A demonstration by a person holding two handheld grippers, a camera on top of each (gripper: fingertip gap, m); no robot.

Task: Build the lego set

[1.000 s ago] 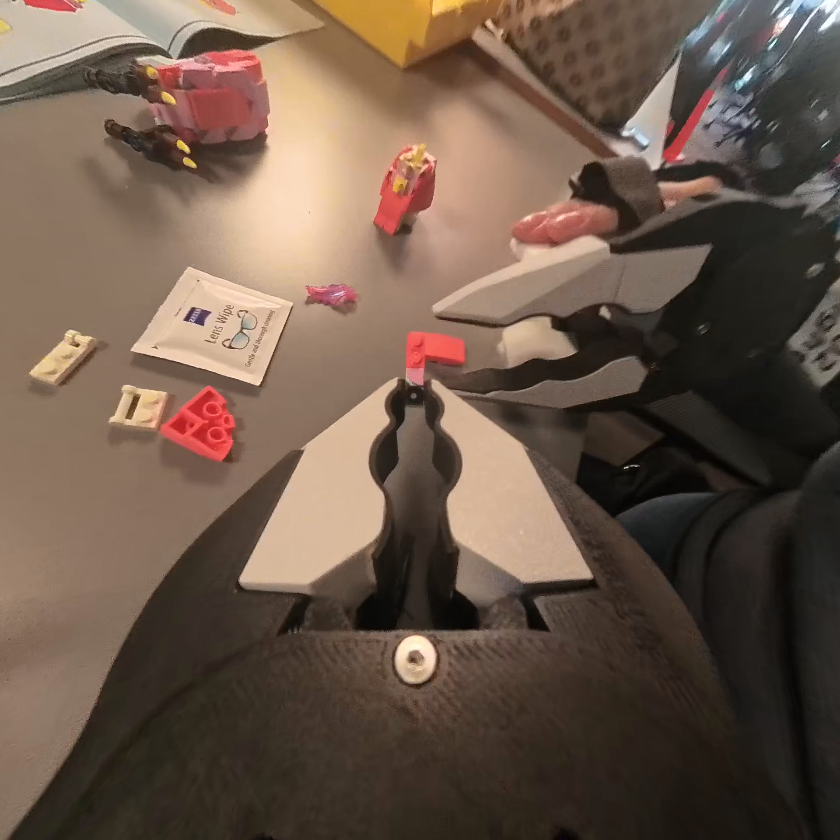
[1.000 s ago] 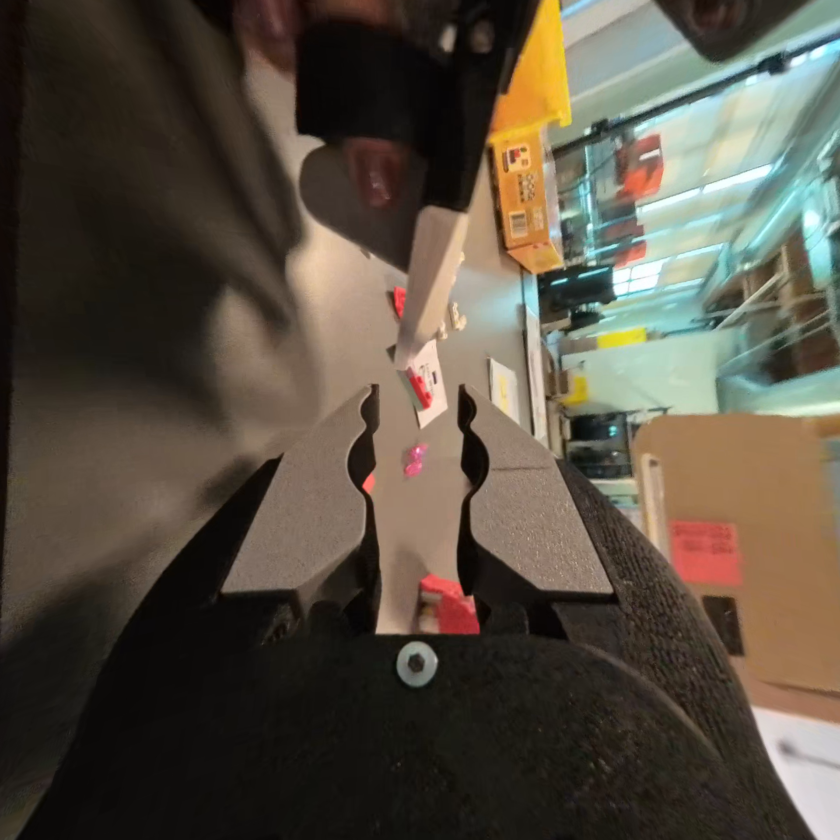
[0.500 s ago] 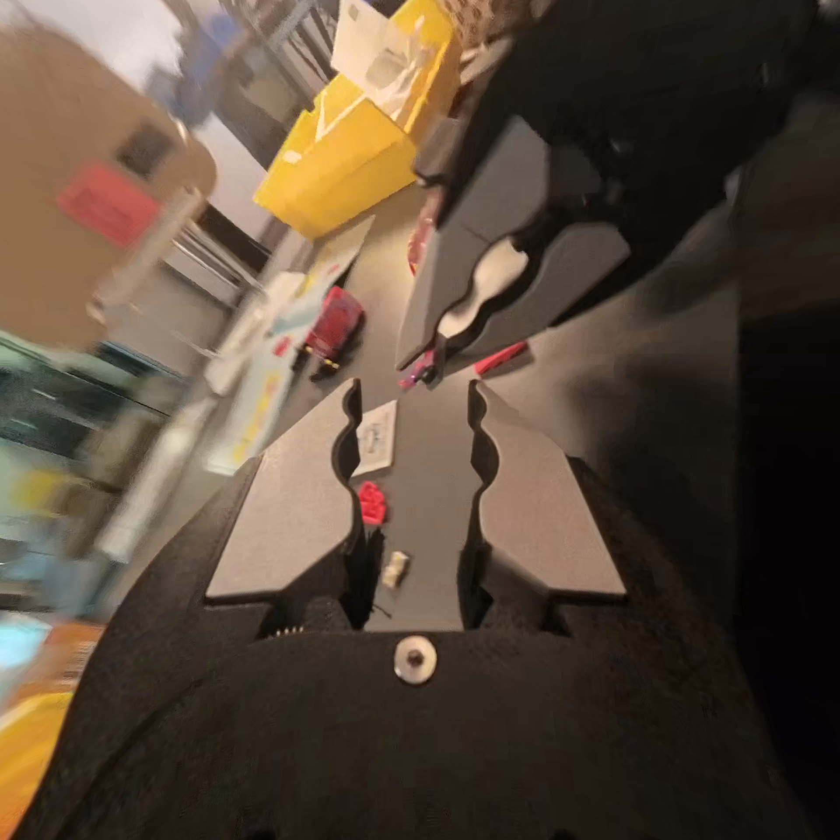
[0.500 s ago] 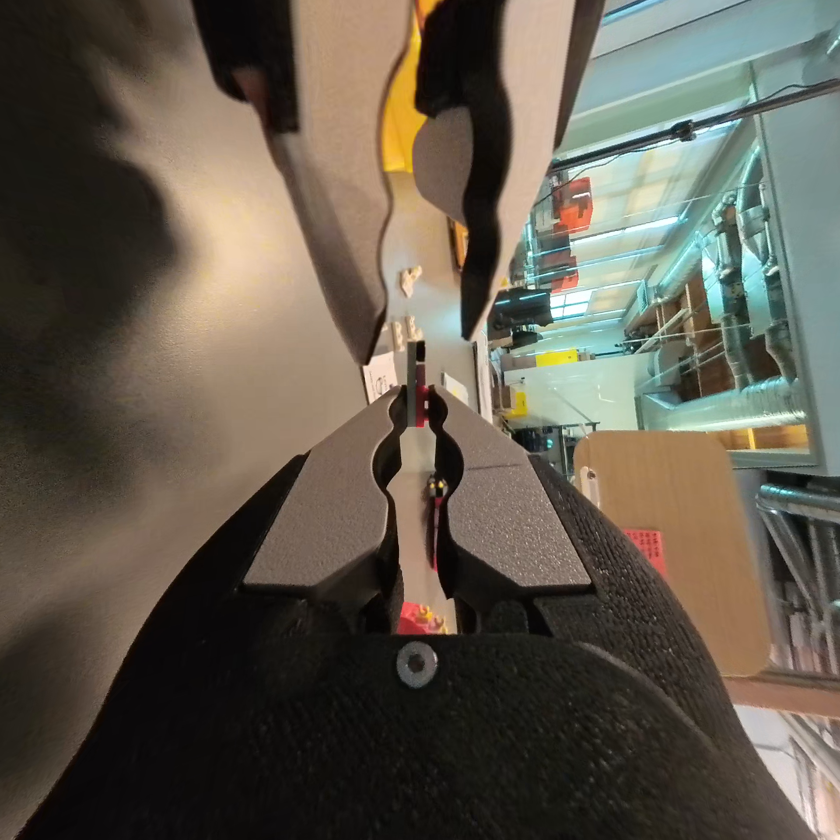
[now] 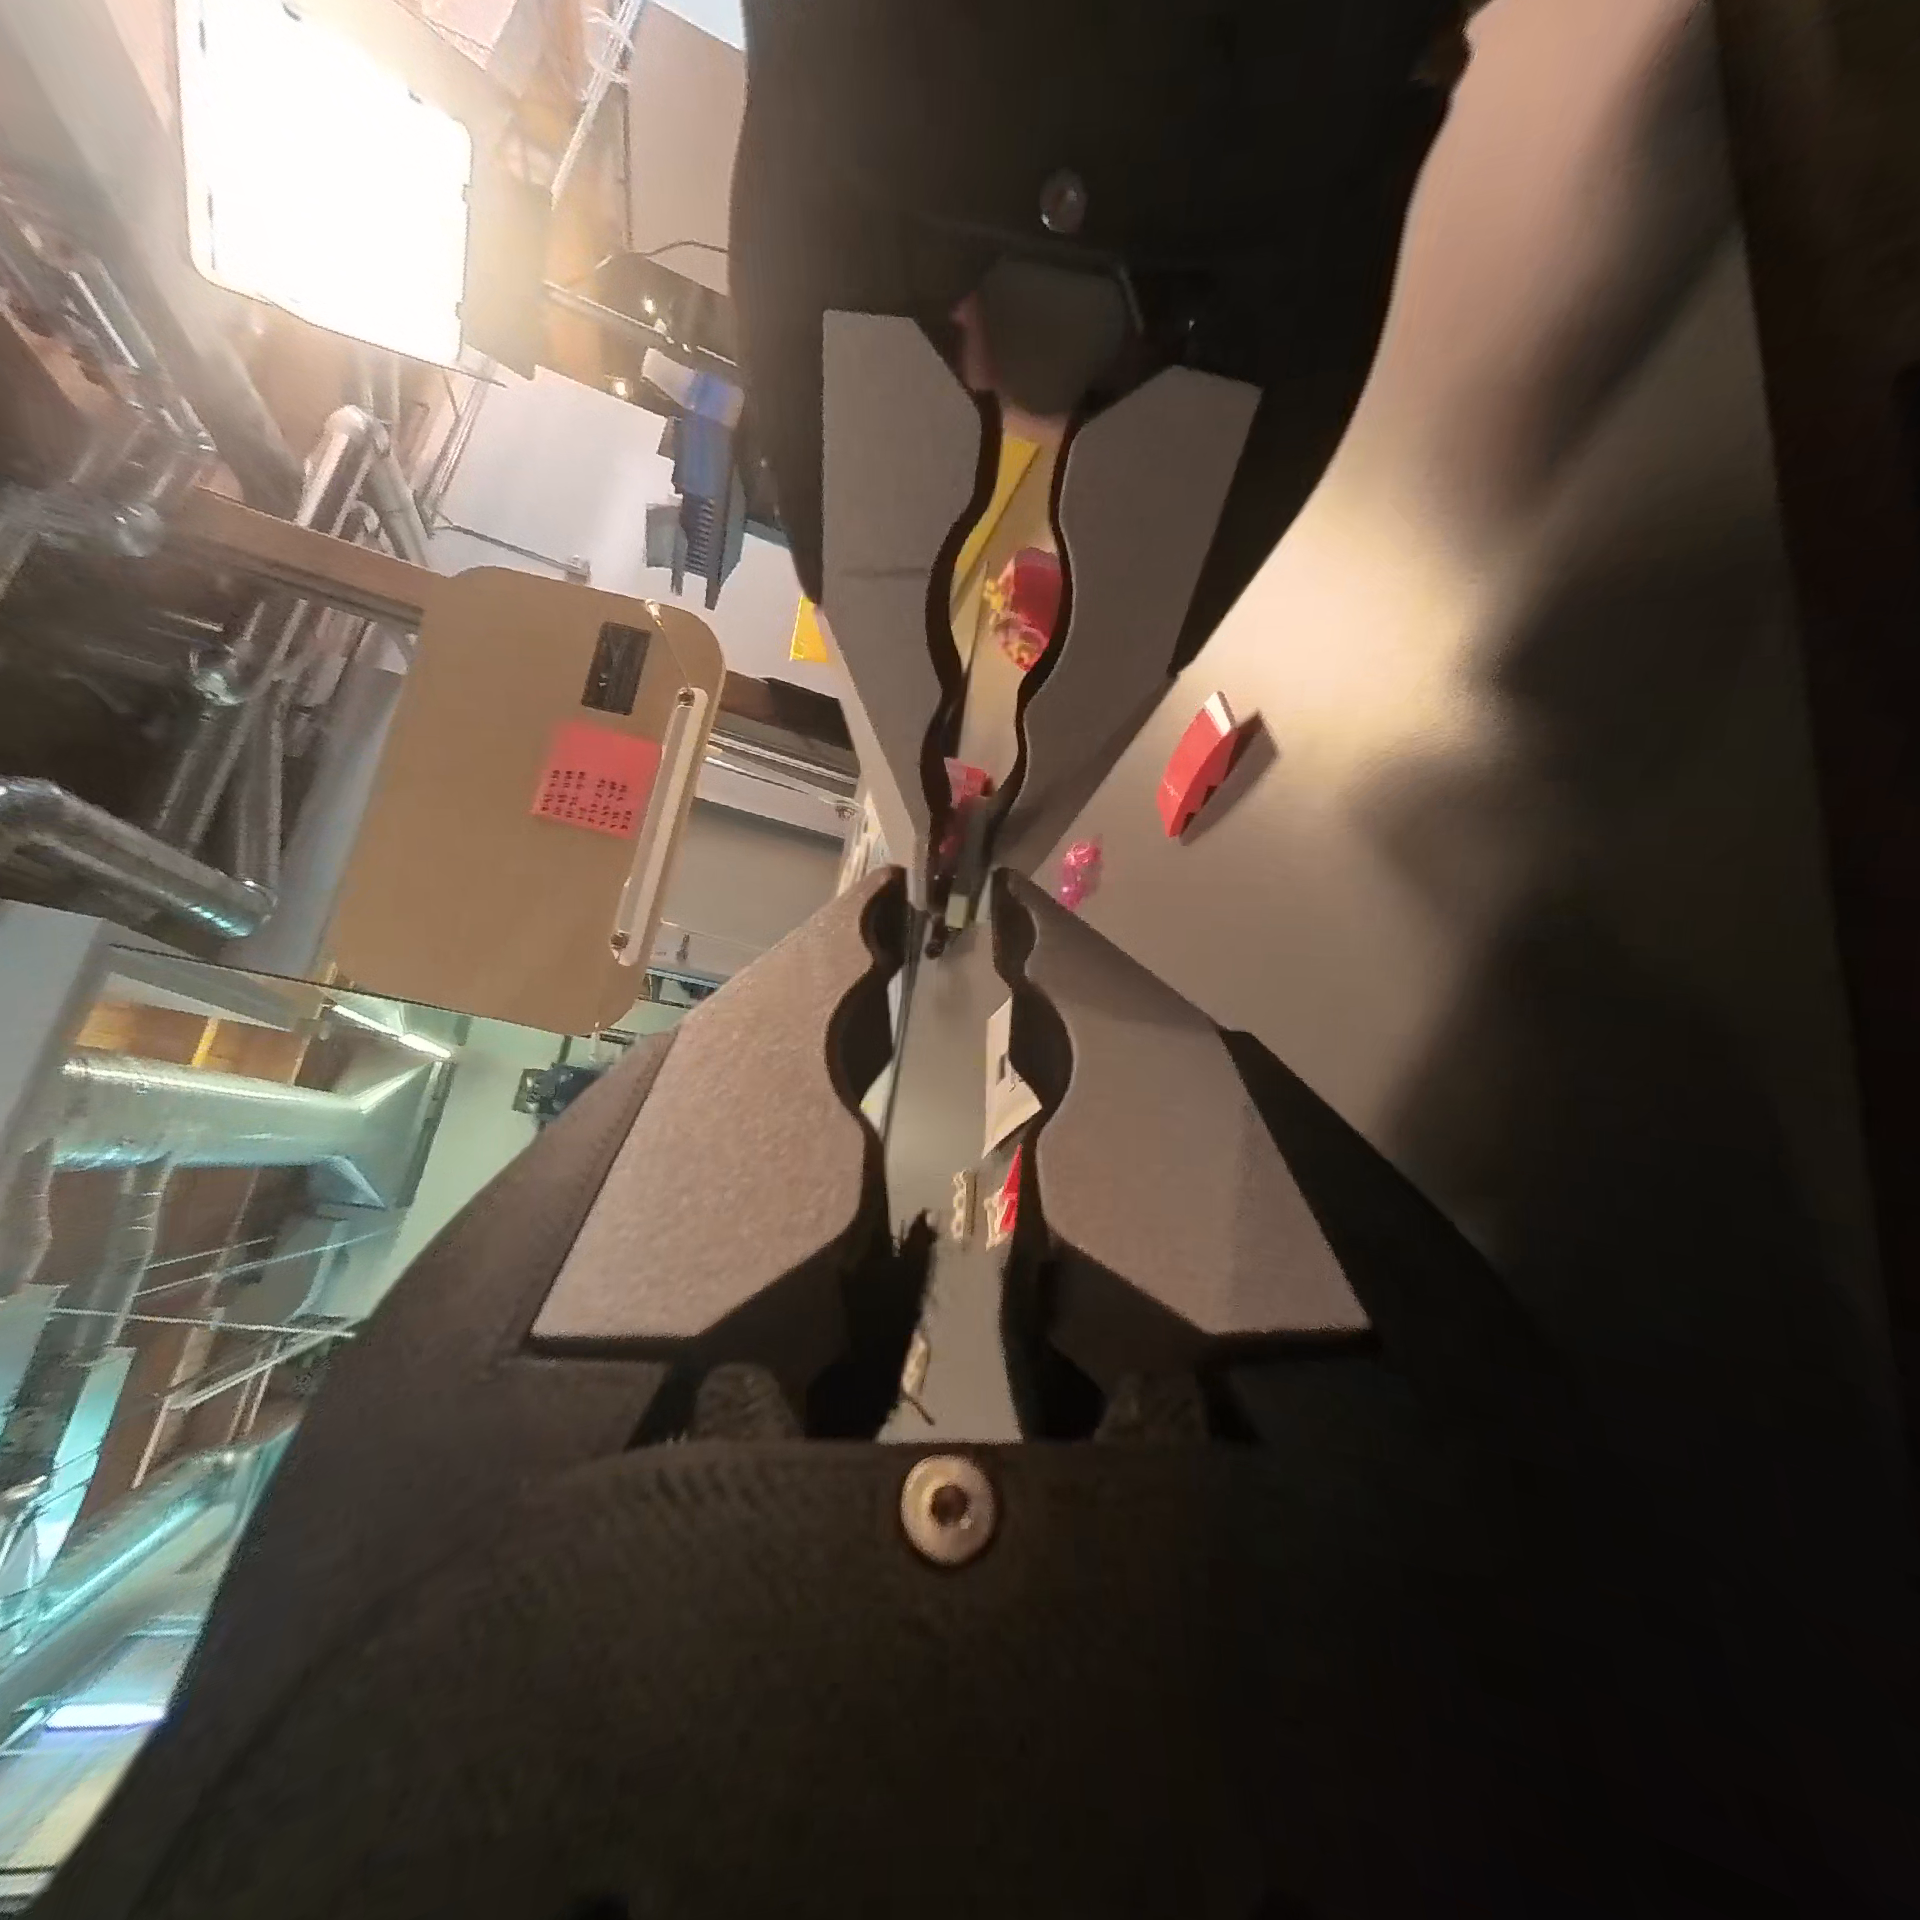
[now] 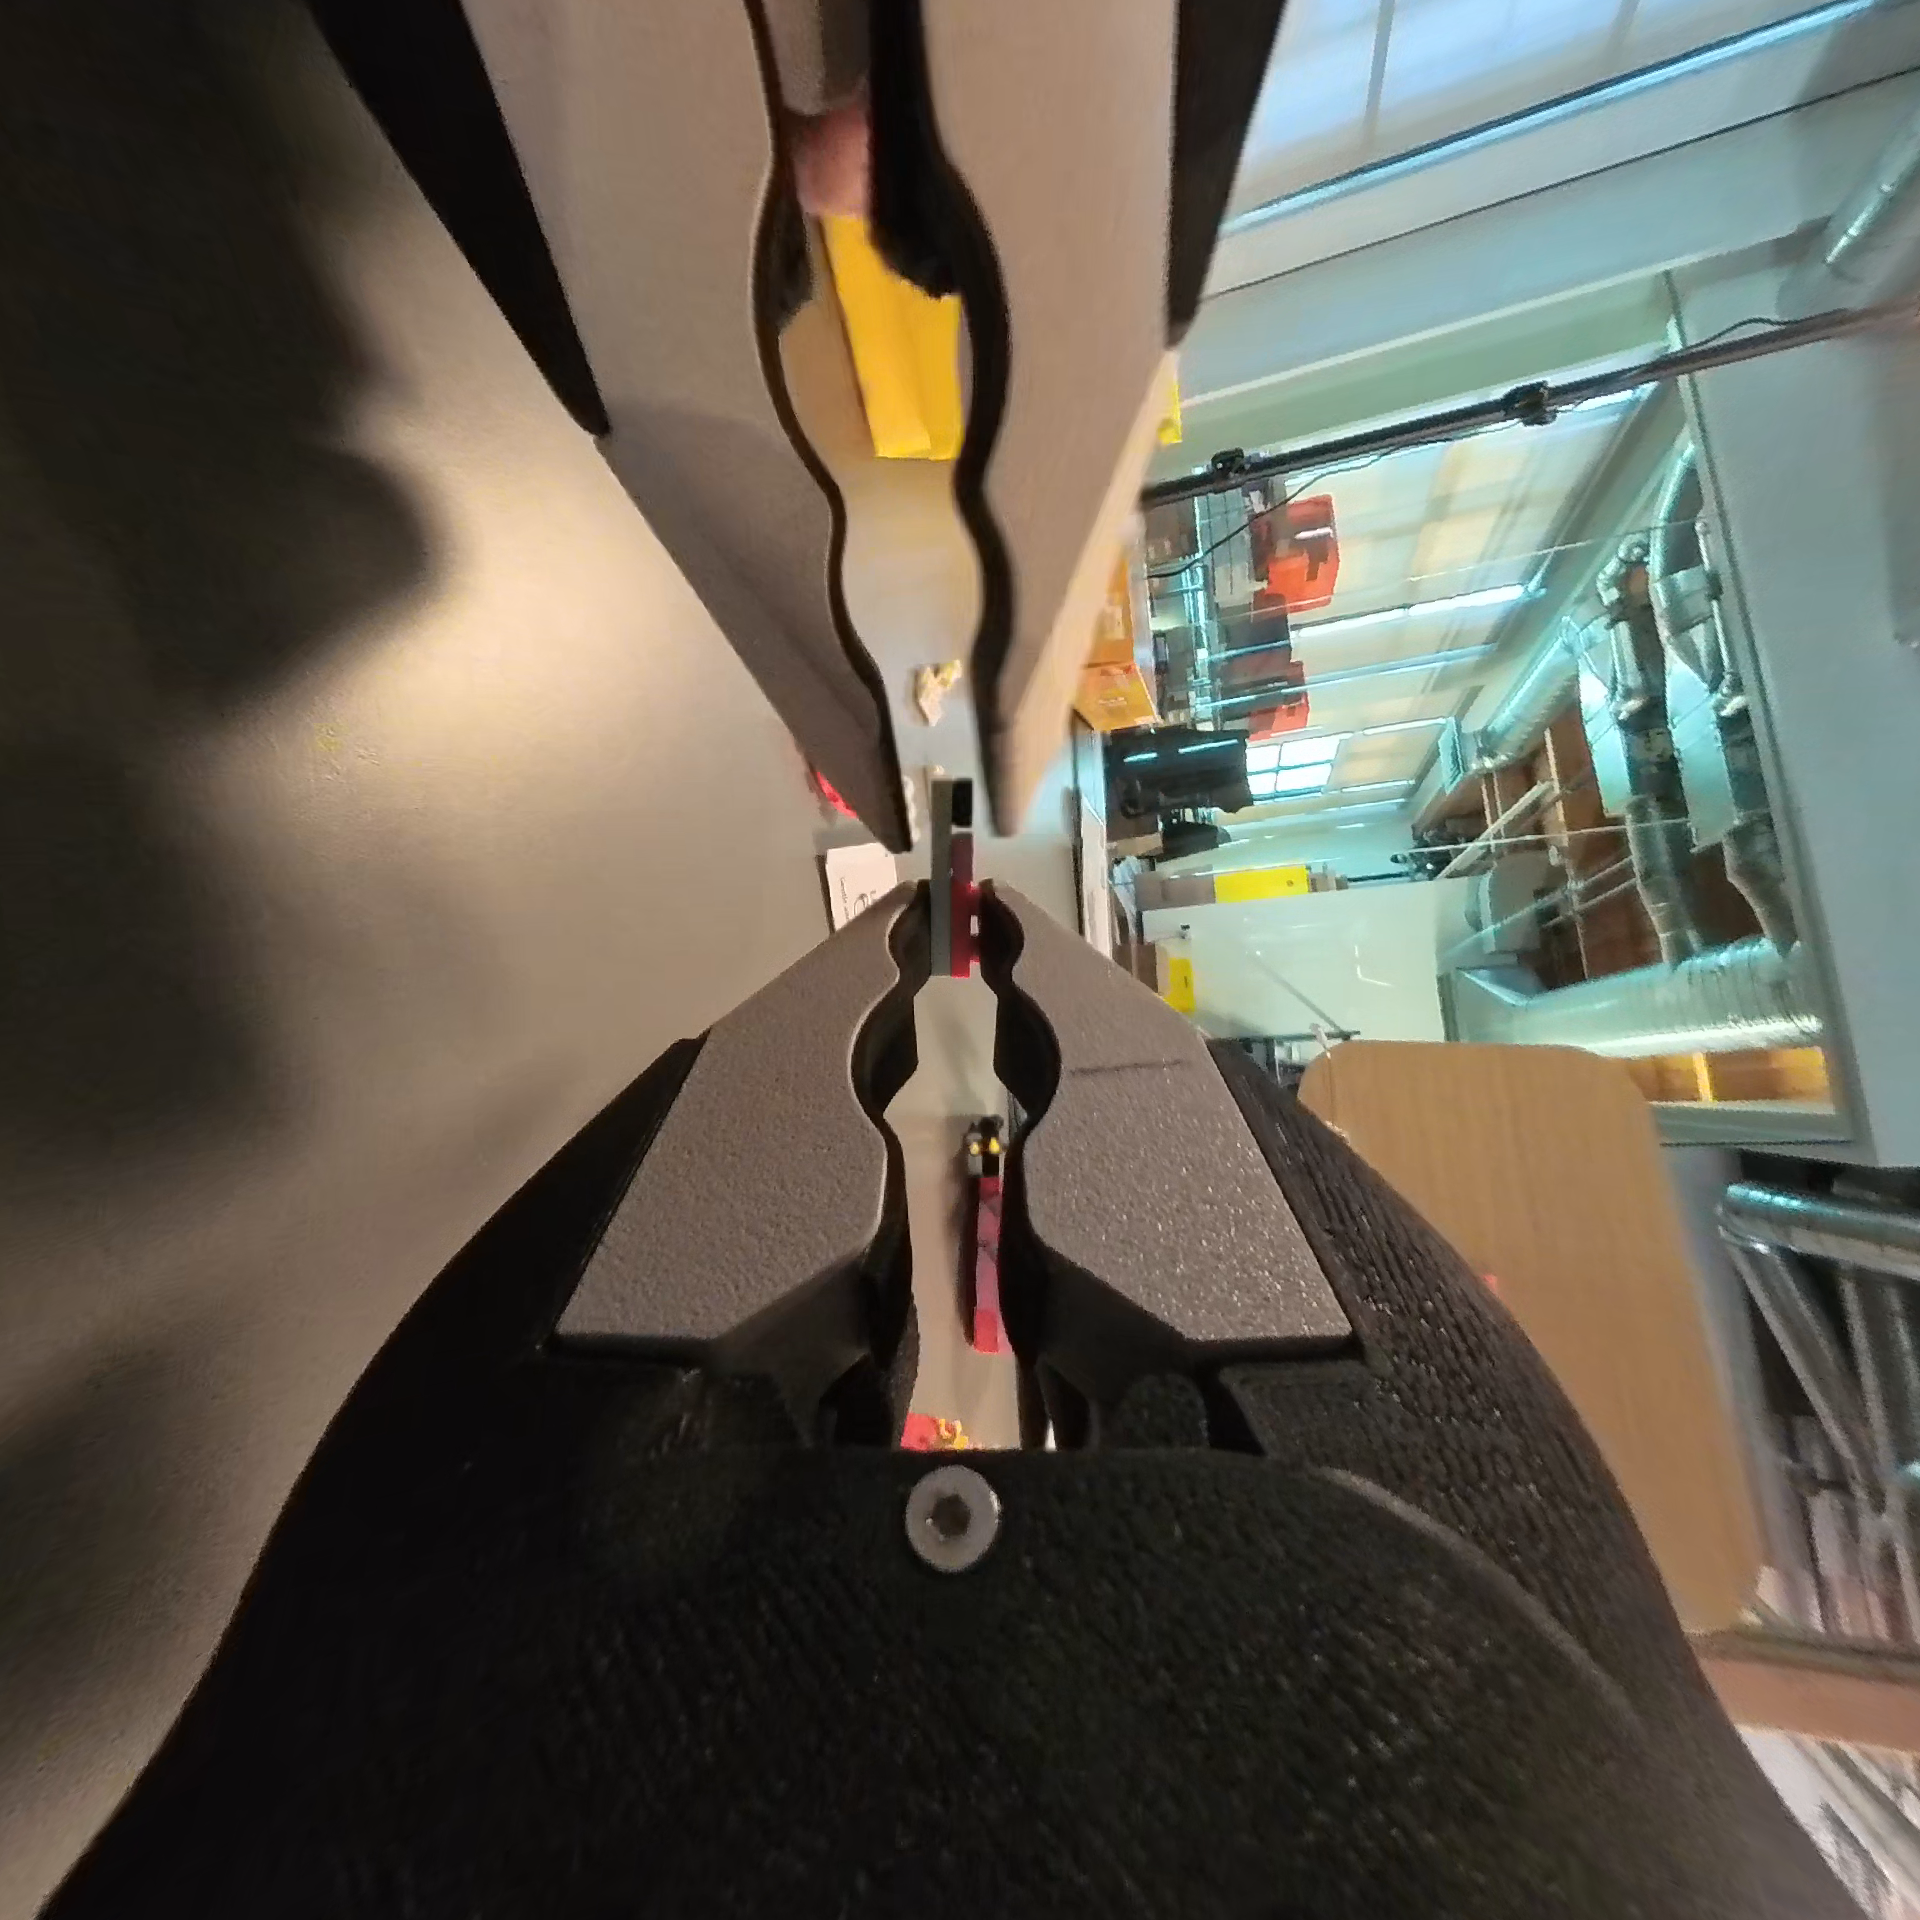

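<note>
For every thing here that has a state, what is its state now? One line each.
Right claw: shut on the grey-and-red brick piece.
Left claw: open, tips either side of the piece's far end, not pressing.
Red block: lying on the table, free.
Pink bit: lying on the table.

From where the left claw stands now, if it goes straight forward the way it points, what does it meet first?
Most likely the small grey and red brick piece that the right claw pinches. Its free end already sits between the left claw's tips, which do not press it. Right behind come the right claw's tips.
</note>
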